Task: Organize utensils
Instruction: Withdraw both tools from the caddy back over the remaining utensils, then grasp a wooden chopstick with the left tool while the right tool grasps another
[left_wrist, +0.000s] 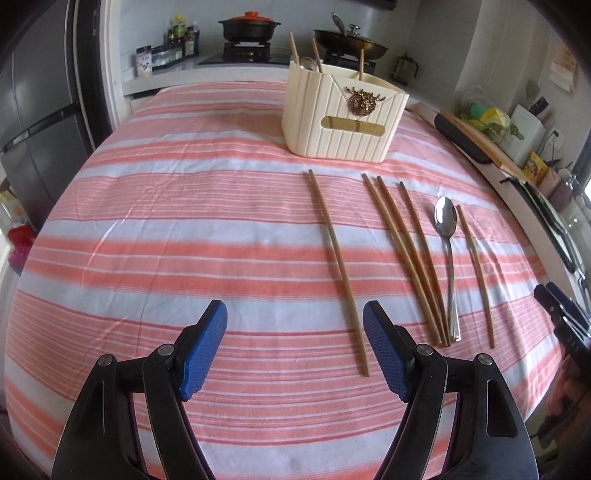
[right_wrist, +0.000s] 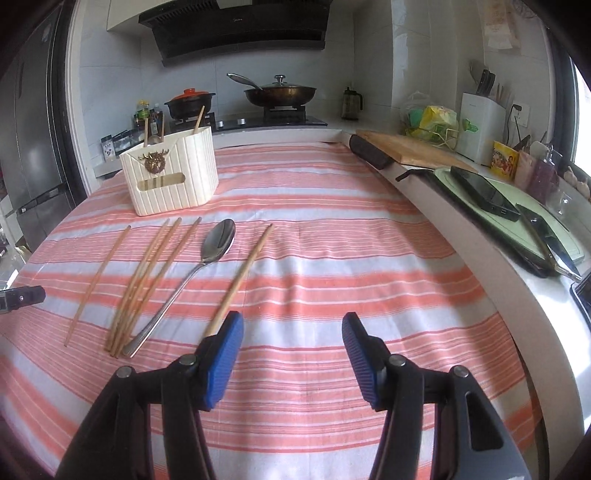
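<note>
The left gripper (left_wrist: 294, 317) hangs over the striped tablecloth (left_wrist: 184, 206) with its blue fingers (left_wrist: 203, 354) apart and nothing between them; a lone chopstick (left_wrist: 338, 269) lies just beside its right finger. The right gripper (right_wrist: 291, 332) also stands open and empty, its left finger covering the near end of another chopstick (right_wrist: 242, 277). Between those lie three chopsticks (right_wrist: 147, 280) and a metal spoon (right_wrist: 218, 240). Beyond stands the cream utensil holder (right_wrist: 173, 177), sticks upright in it.
</note>
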